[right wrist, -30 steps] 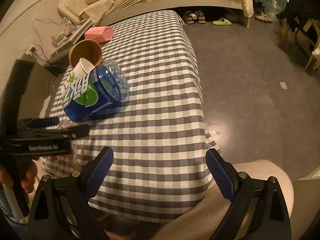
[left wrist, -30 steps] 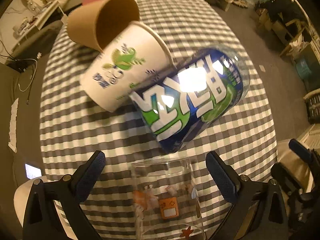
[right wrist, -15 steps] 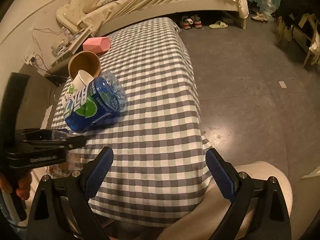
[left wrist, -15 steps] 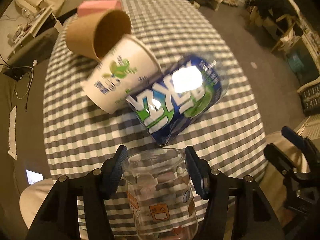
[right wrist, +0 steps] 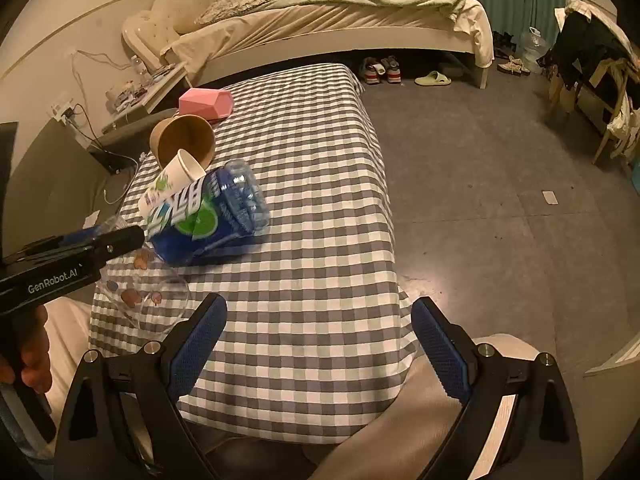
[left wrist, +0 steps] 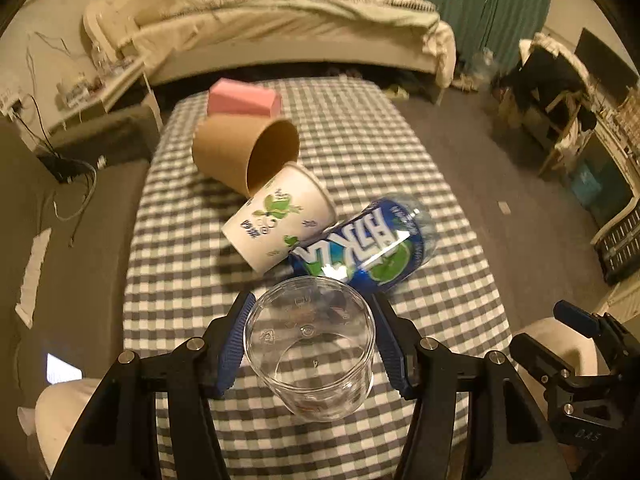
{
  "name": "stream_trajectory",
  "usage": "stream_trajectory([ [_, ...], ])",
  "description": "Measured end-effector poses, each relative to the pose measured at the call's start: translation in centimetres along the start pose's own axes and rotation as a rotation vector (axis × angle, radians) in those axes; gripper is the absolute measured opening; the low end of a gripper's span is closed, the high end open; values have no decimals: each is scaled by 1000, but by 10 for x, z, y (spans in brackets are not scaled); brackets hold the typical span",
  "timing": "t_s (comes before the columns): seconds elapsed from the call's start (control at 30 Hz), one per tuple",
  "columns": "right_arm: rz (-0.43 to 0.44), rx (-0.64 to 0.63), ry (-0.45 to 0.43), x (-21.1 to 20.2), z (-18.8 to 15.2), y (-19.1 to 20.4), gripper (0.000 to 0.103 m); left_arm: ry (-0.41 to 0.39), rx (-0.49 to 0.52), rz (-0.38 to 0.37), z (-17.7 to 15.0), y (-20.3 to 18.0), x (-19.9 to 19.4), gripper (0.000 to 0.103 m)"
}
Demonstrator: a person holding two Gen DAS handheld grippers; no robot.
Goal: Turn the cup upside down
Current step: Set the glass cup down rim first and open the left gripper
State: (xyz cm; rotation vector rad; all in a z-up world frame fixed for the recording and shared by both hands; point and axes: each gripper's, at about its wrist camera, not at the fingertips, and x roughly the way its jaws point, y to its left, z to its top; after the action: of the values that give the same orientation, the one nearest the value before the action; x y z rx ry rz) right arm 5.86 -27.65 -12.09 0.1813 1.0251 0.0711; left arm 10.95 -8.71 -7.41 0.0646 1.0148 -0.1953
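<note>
Progress is judged as midway: the clear cup (left wrist: 310, 344) is clamped between the pads of the left gripper (left wrist: 312, 340) and tilted just in front of the blue bottle (left wrist: 362, 250), inversion and set-down remaining, while the right gripper (right wrist: 318, 344) is held agape, empty.

a table (right wrist: 320, 240) under a grey-and-white checked cloth runs away toward a low bed (right wrist: 340, 20) with rumpled cream bedding and pillows along the far wall (right wrist: 80, 12). the floor (right wrist: 500, 200) is grey and bare, lit in a dim yellowish glow. shoes (right wrist: 382, 70) and a pale slipper (right wrist: 433, 79) lie at the foot of the bed frame. teal curtains (left wrist: 472, 0) hang behind the bed's right end. a chair (right wrist: 596, 76) draped with dark clothes stands at the far right. cables (right wrist: 86, 60) trail down the wall near the table's far left corner.
</note>
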Motion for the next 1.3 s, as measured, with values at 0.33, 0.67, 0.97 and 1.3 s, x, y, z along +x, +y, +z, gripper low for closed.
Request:
stream_trajectory([
  [0.33,-13,-28,-10,-6,0,11,94,-39,98,16,-29,-17,7,60],
  [0.67,-27,-35,-16,-13,0,16,94,-32,85,-12,-35,-18,7,61],
  [0.97,-30,-43,-42,-30,1,21,94,-62,87,-28,-29,-19,-3,65],
  [1.3,-56,-69,-120,-71,3,34,94,-198,43,-50,-10,-7,-55,65],
])
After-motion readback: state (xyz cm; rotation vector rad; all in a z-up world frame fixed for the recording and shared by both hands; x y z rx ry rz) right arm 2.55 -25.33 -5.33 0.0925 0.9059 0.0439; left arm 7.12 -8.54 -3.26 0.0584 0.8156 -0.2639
